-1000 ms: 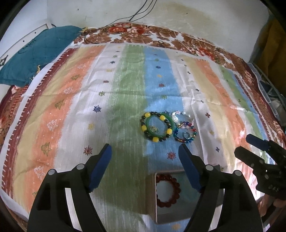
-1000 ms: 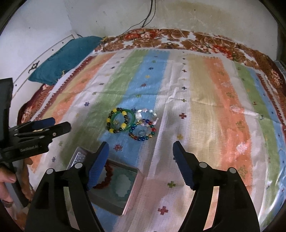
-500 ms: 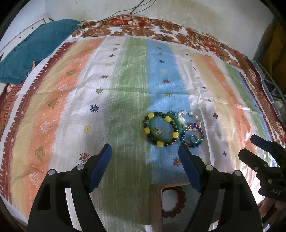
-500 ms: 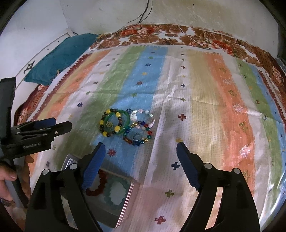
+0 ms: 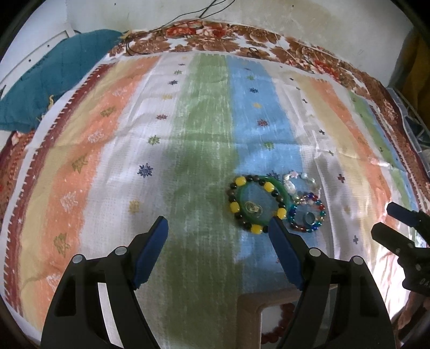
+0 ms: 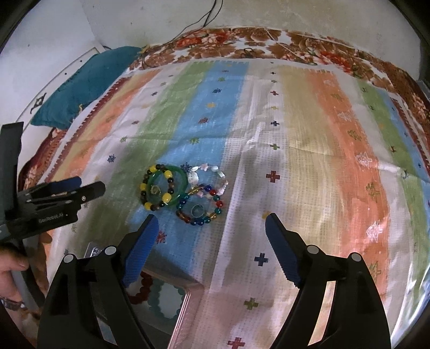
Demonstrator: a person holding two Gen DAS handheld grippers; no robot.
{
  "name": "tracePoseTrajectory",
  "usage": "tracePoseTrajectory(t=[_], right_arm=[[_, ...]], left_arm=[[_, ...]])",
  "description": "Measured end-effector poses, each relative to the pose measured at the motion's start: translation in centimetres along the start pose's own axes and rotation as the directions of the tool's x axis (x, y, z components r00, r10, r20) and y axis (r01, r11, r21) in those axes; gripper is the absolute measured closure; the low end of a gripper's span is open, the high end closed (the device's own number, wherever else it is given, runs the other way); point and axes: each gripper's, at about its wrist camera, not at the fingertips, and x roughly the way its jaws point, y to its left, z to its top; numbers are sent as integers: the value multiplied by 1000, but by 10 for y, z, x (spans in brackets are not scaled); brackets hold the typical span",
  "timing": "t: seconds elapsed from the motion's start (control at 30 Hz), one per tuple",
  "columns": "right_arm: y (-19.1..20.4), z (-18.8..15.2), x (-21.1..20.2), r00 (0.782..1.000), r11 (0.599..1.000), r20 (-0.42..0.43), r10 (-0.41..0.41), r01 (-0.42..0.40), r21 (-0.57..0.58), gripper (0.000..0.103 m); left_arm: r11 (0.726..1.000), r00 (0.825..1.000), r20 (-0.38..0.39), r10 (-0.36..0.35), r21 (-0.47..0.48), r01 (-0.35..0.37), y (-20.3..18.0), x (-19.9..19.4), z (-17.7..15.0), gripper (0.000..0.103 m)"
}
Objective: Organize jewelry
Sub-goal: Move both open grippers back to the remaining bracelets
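— What's on the bed right now?

— Striped cloth [image 6: 309, 150] spread over a floral bedsheet [image 6: 268, 45], w/ a small heap of jewelry on the blue stripe. Green bangle [image 5: 282, 192] w/ a yellow-and-dark beaded bracelet [image 5: 236, 208] lying across it, and a small gold piece [image 5: 252, 208] inside the ring. Touching its right side there's a multicolor glass-bead bracelet [image 5: 321, 208] w/ a silver ring [image 5: 309, 218] in its middle. A pale shell-like bracelet [image 6: 219, 173] sits just behind, touching both.

— And the box?

— Open box [image 6: 185, 295] close to me, near edge of the cloth. A dark red bead bracelet [image 6: 142, 288] and a teal one [image 6: 156, 300] lie inside — partly hidden by the gripper arms.

— Grippers?

— Left gripper [image 5: 219, 231] hangs above the cloth, blue fingers [image 5: 154, 247] spread wide, nothing between them; its right finger tip overlaps the edge of the beaded bracelet in the wrist view, can't tell if it touches. Right gripper [image 6: 209, 225] also wide apart, holding nothing, just this side of the glass-bead bracelet. From its camera the left gripper shows side-on at far left, a hand [image 6: 10, 268] on its handle.

— Anything else?

— Teal cushion [image 5: 48, 80] at the far left corner, cables [image 6: 199, 21] running up the wall [image 6: 295, 16].
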Motion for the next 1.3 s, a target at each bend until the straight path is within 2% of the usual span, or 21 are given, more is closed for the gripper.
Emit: tracePoseTrajectory(t=[0.3,0.73,0.87,1.17,1.3], right_arm=[[-2,3,19,999,999,-39,-33,33,-14,21],[-5,11,41,997,999,-60,-41,40,-18,21],[-3,11,46,997,999,-68,-39,37,-25,21],[-10,13,63,994,998,-90,-55,54,-17,21],[-10,10,70,993,999,-106,-47,47,-7,21]], left_arm=[[1000,1000,-23,-12,10,12,-3,13,4,27],[999,998,-62,-28,15,29,-4,31,11,25],[999,998,-69,12,42,-9,-5,41,13,25],[998,994,-93,52,37,-49,1,63,20,25],[1000,994,-112,16,-1,-16,7,68,20,25]])
